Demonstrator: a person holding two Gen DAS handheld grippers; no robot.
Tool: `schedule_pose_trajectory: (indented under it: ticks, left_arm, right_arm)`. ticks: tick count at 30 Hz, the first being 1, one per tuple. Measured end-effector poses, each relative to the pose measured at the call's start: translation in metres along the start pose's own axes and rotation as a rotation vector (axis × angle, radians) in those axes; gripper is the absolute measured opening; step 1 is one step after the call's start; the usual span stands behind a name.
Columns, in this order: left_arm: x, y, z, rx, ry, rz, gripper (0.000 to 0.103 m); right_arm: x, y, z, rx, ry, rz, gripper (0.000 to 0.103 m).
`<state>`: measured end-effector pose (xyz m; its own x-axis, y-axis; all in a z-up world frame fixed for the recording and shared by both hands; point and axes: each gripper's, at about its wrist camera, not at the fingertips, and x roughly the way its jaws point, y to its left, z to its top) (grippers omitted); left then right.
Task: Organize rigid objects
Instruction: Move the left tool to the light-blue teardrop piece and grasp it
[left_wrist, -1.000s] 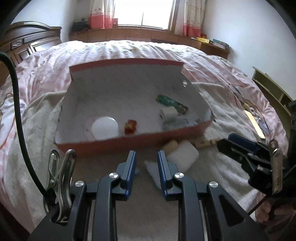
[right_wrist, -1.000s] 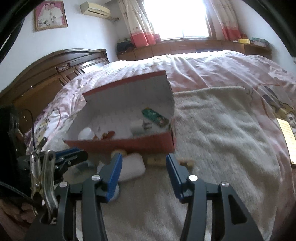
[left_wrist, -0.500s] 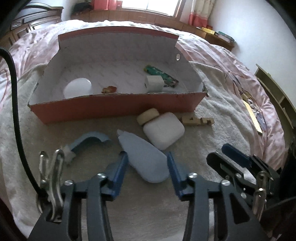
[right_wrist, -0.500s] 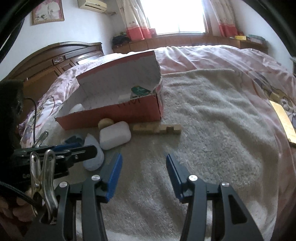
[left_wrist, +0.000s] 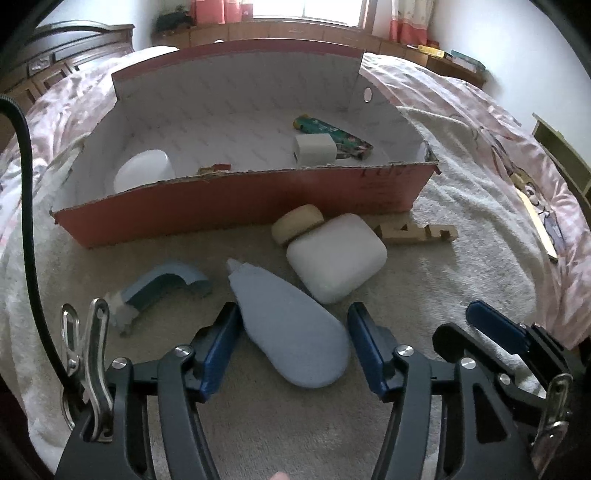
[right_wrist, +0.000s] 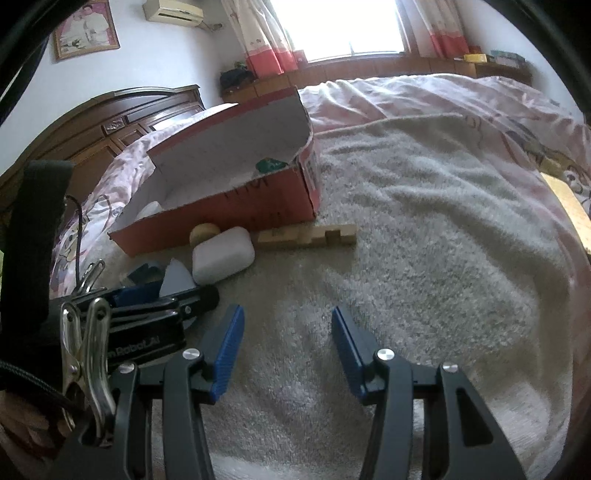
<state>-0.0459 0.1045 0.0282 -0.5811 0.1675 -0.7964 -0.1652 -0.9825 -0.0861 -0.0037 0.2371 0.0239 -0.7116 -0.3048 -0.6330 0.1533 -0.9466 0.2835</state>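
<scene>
- Left gripper (left_wrist: 293, 326): jaws opening, straddling the pale blue teardrop object (left_wrist: 291, 328) without pressing it.
- Right gripper (right_wrist: 288, 332): jaws apart, nothing between.
- Red cardboard box (left_wrist: 236, 199): at 12 o'clock from the teardrop object.

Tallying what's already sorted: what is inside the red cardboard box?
Inside the red cardboard box: a white round lid, a white cube, a green patterned packet and a small red-yellow item. The front wall hides the nearest floor.
</scene>
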Motion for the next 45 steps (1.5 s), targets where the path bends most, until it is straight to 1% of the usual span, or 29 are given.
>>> schedule_pose_trajectory:
  ticks: [4, 7, 12, 16, 18, 21, 24, 27, 28, 30, 35, 39, 41, 45]
  left_arm:
    - [-0.002, 0.005, -0.002, 0.010, -0.007, -0.003, 0.061]
    - [-0.006, 0.010, -0.006, 0.030, -0.008, -0.017, 0.058]
    - [-0.013, 0.022, -0.017, 0.062, -0.018, -0.008, 0.057]
    - [-0.016, 0.032, -0.016, 0.027, -0.024, -0.051, 0.057]
    - [-0.014, 0.033, -0.012, 0.012, -0.021, -0.057, 0.057]
    - [-0.009, 0.027, -0.008, 0.036, -0.023, -0.036, 0.057]
    - [-0.005, 0.018, -0.009, 0.092, -0.029, 0.008, 0.057]
    - [-0.006, 0.019, -0.011, 0.092, -0.032, 0.009, 0.057]
    - [-0.006, 0.021, -0.010, 0.086, -0.031, 0.005, 0.056]
    - [-0.007, 0.023, -0.011, 0.081, -0.037, 0.013, 0.042]
    - [-0.015, 0.032, -0.018, 0.062, -0.056, -0.002, 0.041]
    - [-0.017, 0.038, -0.023, 0.056, -0.069, -0.003, 0.041]
    - [-0.018, 0.041, -0.024, 0.052, -0.076, -0.012, 0.041]
    - [-0.019, 0.042, -0.026, 0.050, -0.086, -0.024, 0.041]
  right_arm:
    - [0.002, -0.002, -0.001, 0.008, 0.007, 0.002, 0.053]
    - [0.003, -0.001, -0.002, 0.006, 0.009, 0.006, 0.055]
    - [0.005, -0.002, -0.003, 0.007, 0.009, 0.011, 0.058]
    - [0.006, 0.001, -0.004, -0.007, 0.008, 0.013, 0.064]
    - [0.007, 0.003, -0.004, -0.020, 0.007, 0.008, 0.066]
    - [0.007, 0.003, -0.005, -0.022, 0.006, 0.009, 0.067]
    - [0.007, 0.002, -0.005, -0.018, 0.005, 0.014, 0.067]
    - [0.008, 0.002, -0.005, -0.018, 0.005, 0.017, 0.068]
    - [0.008, 0.002, -0.005, -0.019, 0.005, 0.017, 0.068]
    - [0.007, 0.002, -0.006, -0.019, 0.004, 0.019, 0.069]
    - [0.008, 0.003, -0.007, -0.024, 0.002, 0.018, 0.070]
    - [0.009, 0.008, -0.007, -0.043, 0.007, -0.004, 0.070]
    - [0.009, 0.012, -0.003, -0.055, 0.011, -0.031, 0.070]
    - [0.010, 0.012, 0.010, -0.067, -0.008, -0.116, 0.070]
